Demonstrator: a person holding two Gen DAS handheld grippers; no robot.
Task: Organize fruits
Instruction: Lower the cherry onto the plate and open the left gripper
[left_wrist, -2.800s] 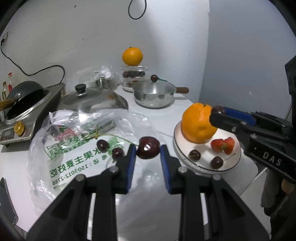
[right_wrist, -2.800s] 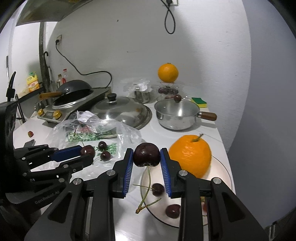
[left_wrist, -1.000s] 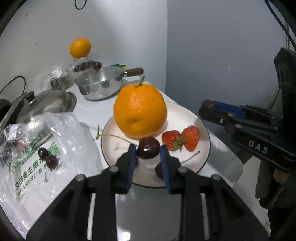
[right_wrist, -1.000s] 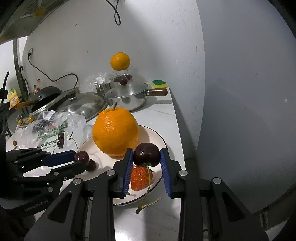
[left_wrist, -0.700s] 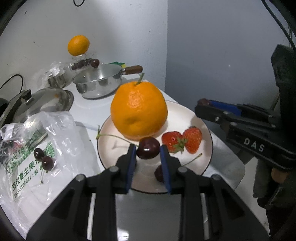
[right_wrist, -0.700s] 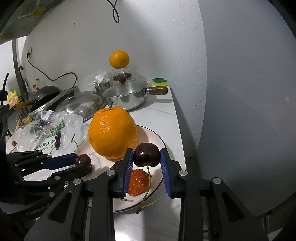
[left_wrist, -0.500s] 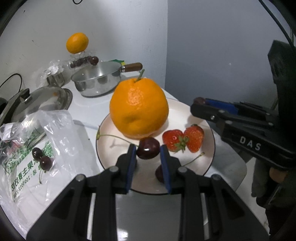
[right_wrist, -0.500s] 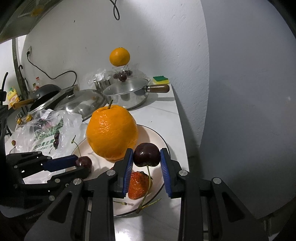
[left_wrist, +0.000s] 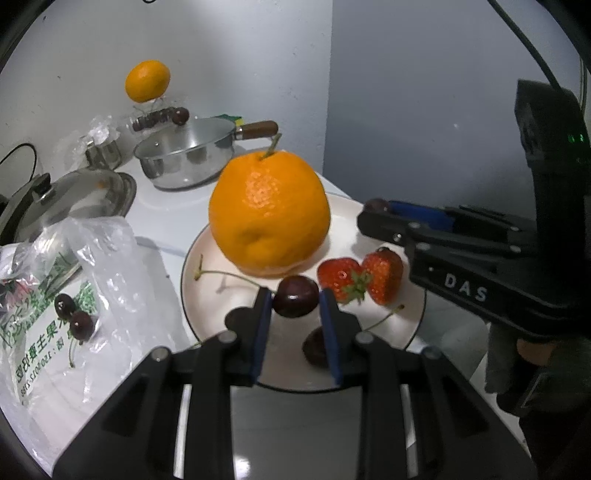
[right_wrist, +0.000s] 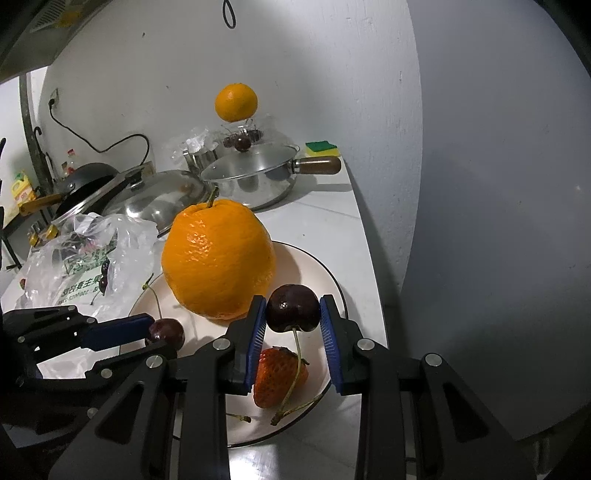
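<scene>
Cherries: left tongs (left_wrist: 295, 314) clamp one cherry (left_wrist: 295, 301), right tongs (right_wrist: 293, 325) another (right_wrist: 293, 308), both above plate (left_wrist: 413, 325) holding orange (left_wrist: 269, 212), strawberries (left_wrist: 360, 278). Two cherries (left_wrist: 74, 317) remain in bag (left_wrist: 110, 266), left on tabletop.

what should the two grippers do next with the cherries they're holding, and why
Probably lower a little and open both. The left gripper is shut on a cherry and the right gripper on another cherry, both hanging over the plate that already holds the orange and strawberries, beside free plate surface.
</scene>
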